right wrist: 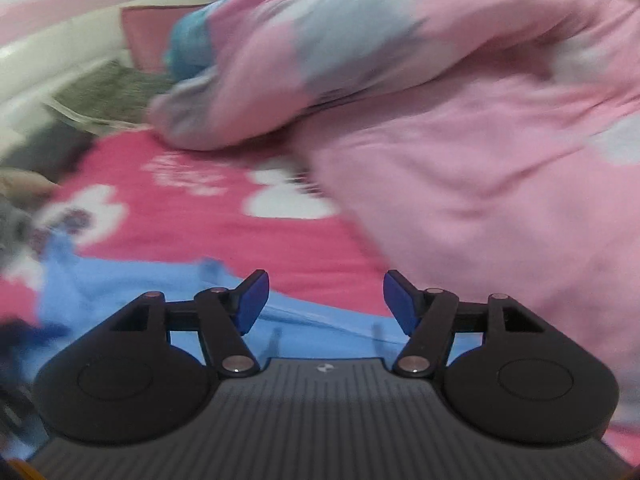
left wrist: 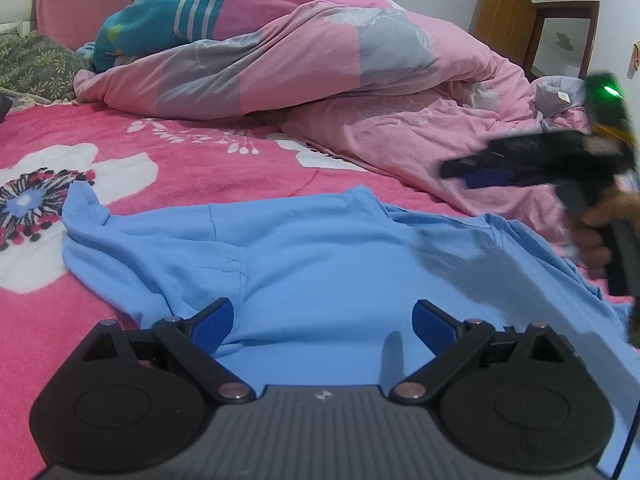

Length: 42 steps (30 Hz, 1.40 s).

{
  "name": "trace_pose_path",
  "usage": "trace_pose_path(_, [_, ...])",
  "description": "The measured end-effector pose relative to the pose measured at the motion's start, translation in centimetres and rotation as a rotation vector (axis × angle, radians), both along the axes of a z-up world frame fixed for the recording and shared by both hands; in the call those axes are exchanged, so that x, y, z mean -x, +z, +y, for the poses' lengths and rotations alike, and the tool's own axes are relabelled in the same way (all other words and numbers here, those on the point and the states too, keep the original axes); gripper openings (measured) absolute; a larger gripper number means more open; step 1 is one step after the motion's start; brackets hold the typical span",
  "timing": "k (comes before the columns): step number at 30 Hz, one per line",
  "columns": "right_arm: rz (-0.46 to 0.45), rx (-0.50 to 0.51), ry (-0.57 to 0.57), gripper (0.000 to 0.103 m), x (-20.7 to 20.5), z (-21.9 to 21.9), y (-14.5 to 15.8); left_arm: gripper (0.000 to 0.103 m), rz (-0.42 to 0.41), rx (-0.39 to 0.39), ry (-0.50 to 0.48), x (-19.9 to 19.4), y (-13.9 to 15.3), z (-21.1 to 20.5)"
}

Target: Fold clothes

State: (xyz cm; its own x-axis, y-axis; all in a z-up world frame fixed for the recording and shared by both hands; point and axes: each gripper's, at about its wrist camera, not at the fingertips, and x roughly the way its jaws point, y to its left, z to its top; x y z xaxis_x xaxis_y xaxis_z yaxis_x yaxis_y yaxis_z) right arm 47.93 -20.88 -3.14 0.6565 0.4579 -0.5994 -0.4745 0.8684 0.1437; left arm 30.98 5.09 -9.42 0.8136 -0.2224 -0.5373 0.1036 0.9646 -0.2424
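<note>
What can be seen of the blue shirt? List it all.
The shirt is a plain light blue T-shirt of soft knit cloth with stitched seams. It lies spread but rumpled on the pink flowered blanket, one sleeve bunched at the left, its right side creased beside the pink quilt. The left hand-held gripper hovers open over it; the right hand-held gripper is open too, gripping nothing. Whether either touches the cloth cannot be told.

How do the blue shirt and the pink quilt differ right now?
The blue shirt lies spread low and mostly flat on the bed near both cameras; the pink quilt is bunched into a tall heap behind it. The shirt is one plain light blue; the quilt is pink with grey patches and white flower outlines. Both are soft fabric resting on the red floral blanket.
</note>
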Motion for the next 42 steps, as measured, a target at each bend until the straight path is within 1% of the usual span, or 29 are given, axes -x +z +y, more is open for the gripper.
trace_pose_path(4, [0.124, -0.073, 0.076, 0.062, -3.3, 4.7, -1.5, 0.097, -0.001, 0.005, -0.001, 0.0, 0.0, 0.1])
trace_pose_path(6, [0.162, -0.071, 0.095, 0.062, -4.4, 6.5, -2.1, 0.097, -0.001, 0.006, -0.001, 0.0, 0.0, 0.1])
trace_pose_path(8, [0.2, -0.047, 0.117, 0.057, -5.2, 7.9, -2.6, 0.097, -0.001, 0.007, -0.001, 0.0, 0.0, 0.1])
trace_pose_path(9, [0.221, -0.026, 0.129, 0.049, -5.6, 8.5, -2.9, 0.097, -0.001, 0.007, -0.001, 0.0, 0.0, 0.1])
trace_pose_path(10, [0.239, 0.001, 0.139, 0.037, -5.6, 9.1, -3.3, 0.097, 0.0, 0.007, -0.001, 0.0, 0.0, 0.2])
trace_pose_path(11, [0.241, 0.026, 0.151, 0.029, -5.4, 9.4, -3.4, 0.097, -0.001, 0.007, -0.001, 0.1, 0.0, 0.2])
trace_pose_path(12, [0.233, 0.052, 0.166, 0.017, -5.1, 9.8, -3.4, 0.097, -0.001, 0.007, -0.001, 0.1, 0.0, 0.2])
trace_pose_path(13, [0.212, 0.069, 0.182, 0.008, -4.7, 10.1, -3.3, 0.097, 0.0, 0.008, -0.001, 0.1, 0.0, 0.2])
trace_pose_path(14, [0.175, 0.074, 0.2, 0.007, -4.1, 10.3, -2.9, 0.097, 0.0, 0.008, -0.001, 0.1, 0.0, 0.2])
trace_pose_path(16, [0.097, 0.086, 0.23, 0.006, -3.1, 10.6, -2.2, 0.097, 0.0, 0.008, -0.001, 0.1, 0.0, 0.2])
trace_pose_path(18, [0.017, 0.103, 0.224, 0.006, -2.5, 11.0, -1.9, 0.097, -0.001, 0.008, -0.001, 0.1, 0.0, 0.2])
trace_pose_path(20, [-0.027, 0.11, 0.201, 0.006, -2.6, 11.2, -2.2, 0.097, 0.0, 0.009, -0.001, 0.1, 0.0, 0.2])
trace_pose_path(22, [-0.052, 0.123, 0.192, 0.006, -2.8, 11.4, -3.1, 0.097, 0.0, 0.008, -0.001, 0.1, 0.0, 0.1])
trace_pose_path(24, [-0.053, 0.138, 0.191, 0.007, -3.3, 11.6, -4.1, 0.097, 0.0, 0.009, -0.001, 0.1, 0.0, 0.1])
trace_pose_path(26, [-0.04, 0.119, 0.178, 0.009, -3.8, 11.5, -5.2, 0.097, 0.001, 0.013, -0.002, 0.0, 0.0, 0.2])
trace_pose_path(27, [-0.032, 0.094, 0.168, 0.012, -4.1, 11.2, -5.5, 0.097, 0.001, 0.015, -0.002, 0.0, 0.0, 0.3])
trace_pose_path(29, [-0.004, 0.024, 0.131, 0.024, -4.8, 10.4, -5.0, 0.097, 0.001, 0.017, -0.002, 0.0, 0.0, 0.3])
trace_pose_path(30, [0.004, -0.014, 0.107, 0.033, -5.1, 9.8, -4.5, 0.097, 0.001, 0.017, -0.002, 0.0, 0.0, 0.3])
trace_pose_path(32, [0.004, -0.088, 0.062, 0.034, -5.3, 8.0, -3.2, 0.097, 0.002, 0.017, -0.002, 0.0, 0.1, 0.3])
trace_pose_path(34, [0.002, -0.122, 0.048, 0.034, -5.3, 6.3, -2.0, 0.097, 0.002, 0.016, -0.003, 0.0, 0.1, 0.3])
trace_pose_path(35, [0.001, -0.121, 0.045, 0.034, -5.2, 5.5, -1.5, 0.097, 0.002, 0.016, -0.003, 0.1, 0.1, 0.3])
trace_pose_path(37, [0.012, -0.064, 0.06, 0.034, -4.8, 4.9, -1.4, 0.097, 0.002, 0.016, -0.003, 0.0, 0.1, 0.2])
trace_pose_path(40, [0.046, 0.029, 0.095, 0.034, -4.3, 4.6, -2.4, 0.097, 0.003, 0.017, -0.003, 0.0, 0.1, 0.2])
trace_pose_path(42, [0.057, 0.053, 0.118, 0.034, -4.0, 4.8, -3.1, 0.098, 0.003, 0.017, -0.002, 0.0, 0.1, 0.2])
